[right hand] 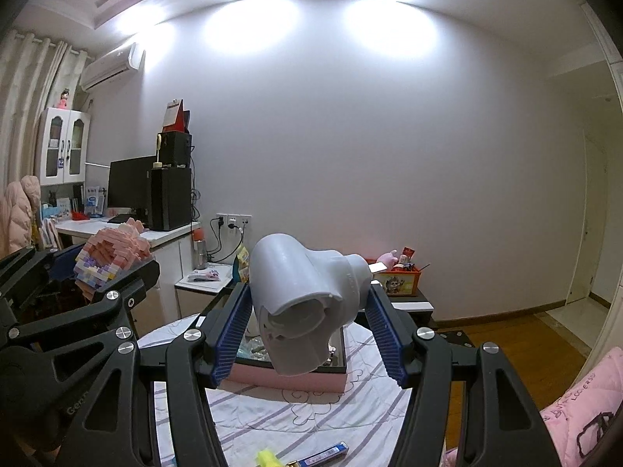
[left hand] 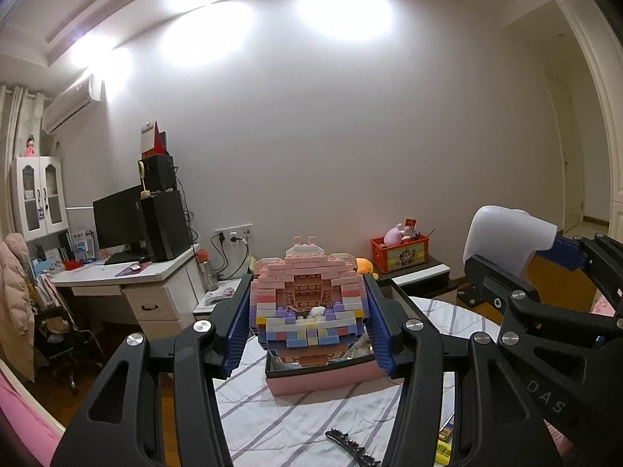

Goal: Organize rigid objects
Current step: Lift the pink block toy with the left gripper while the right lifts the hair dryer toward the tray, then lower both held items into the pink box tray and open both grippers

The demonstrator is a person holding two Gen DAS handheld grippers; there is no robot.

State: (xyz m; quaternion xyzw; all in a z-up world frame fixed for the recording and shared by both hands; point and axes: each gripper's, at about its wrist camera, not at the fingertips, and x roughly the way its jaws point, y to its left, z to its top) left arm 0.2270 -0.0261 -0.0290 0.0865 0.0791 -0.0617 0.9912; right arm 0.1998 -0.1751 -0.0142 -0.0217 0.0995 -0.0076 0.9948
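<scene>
Bed (left hand: 311,420), one: white cover with grey stripes; bears everything listed below except the held items.

Pink box (left hand: 323,383), one: shallow, open-topped, dark rim, small clutter inside not identifiable. Sits on the bed directly below both held objects. Judged the receiving container.

Grey plastic fitting (right hand: 307,303), one: smooth, rounded, hollow, elbow-shaped. Held in the air above the box. Right gripper (right hand: 307,330) has its blue ribbed pads pressed on the two flanks. Judged stiff, light to moderate in weight, and slippery; curved walls give little flat purchase, so the widest part of the body is the safest hold.

Brick model (left hand: 307,295), one: pink, white, lilac and yellow studded bricks built into a rounded shape. Held in the air above the box. Left gripper (left hand: 307,323) clamps it across the lower side walls. Judged light and rigid as a whole but fragile at the seams; a hard squeeze or a knock could shed bricks. Flat lower courses are the best grip; avoid the small top piece.

Hair clip (left hand: 350,447), one: dark, lying on the cover near the lens.

Small flat packets (right hand: 323,453), at least two: one yellow, one blue-and-white.
</scene>
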